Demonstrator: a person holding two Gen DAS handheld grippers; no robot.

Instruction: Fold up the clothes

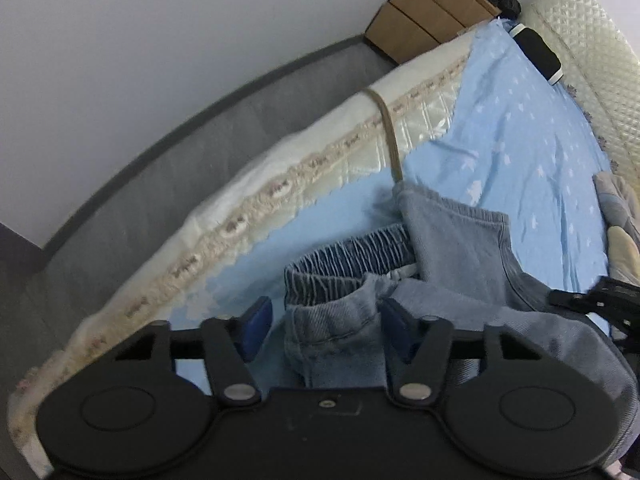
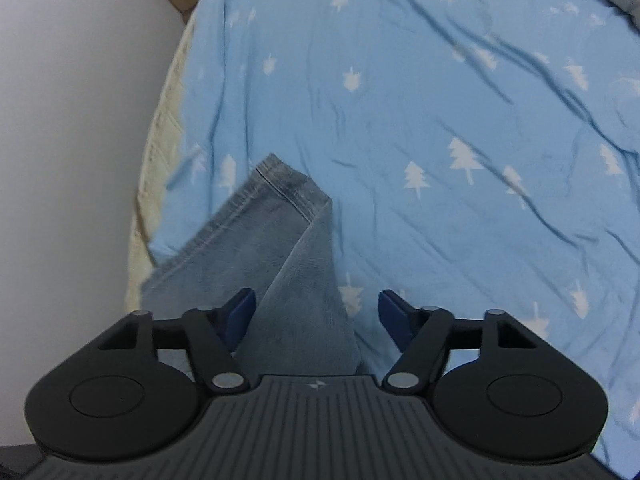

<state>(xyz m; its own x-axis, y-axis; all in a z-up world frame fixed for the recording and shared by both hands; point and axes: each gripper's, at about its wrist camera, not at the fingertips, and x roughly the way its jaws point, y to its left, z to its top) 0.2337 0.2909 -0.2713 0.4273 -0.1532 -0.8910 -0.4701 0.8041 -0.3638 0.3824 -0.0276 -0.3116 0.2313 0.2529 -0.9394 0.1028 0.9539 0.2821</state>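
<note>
A light blue bedsheet (image 1: 520, 128) printed with white trees covered the bed, wrinkled across its width in the right wrist view. Along the bed's near edge ran a cream quilted mattress cover (image 1: 280, 168) with a lace trim, and a tan strap (image 1: 390, 132) crossed over it down to the denim. Beyond the bed stood a brown wooden drawer unit (image 1: 424, 12) against the white wall (image 1: 160, 32), with a grey floor (image 1: 120, 184) below. A black and white device (image 1: 538, 54) lay on the sheet near the far corner, beside a cream quilted headboard (image 1: 592, 48). At the right edge some bunched grey and beige fabric (image 1: 620, 216) sat on the bed; what it was could not be told.

The jeans (image 1: 452, 240) lay crumpled on the sheet, their gathered elastic waistband (image 1: 352, 252) turned up toward the left wrist camera. In the right wrist view one trouser leg (image 2: 280, 248) stretched forward over the sheet, folded lengthwise, with its hem (image 2: 288, 188) at the far end.

The left tool (image 1: 324, 324) stood released, its blue pads (image 1: 256, 328) wide apart, with a bunch of denim rising between them; whether a pad touched the cloth could not be told. The right tool (image 2: 316, 316) was likewise spread wide, the trouser leg passing between its blue pads (image 2: 240, 314) and gripped by neither.
</note>
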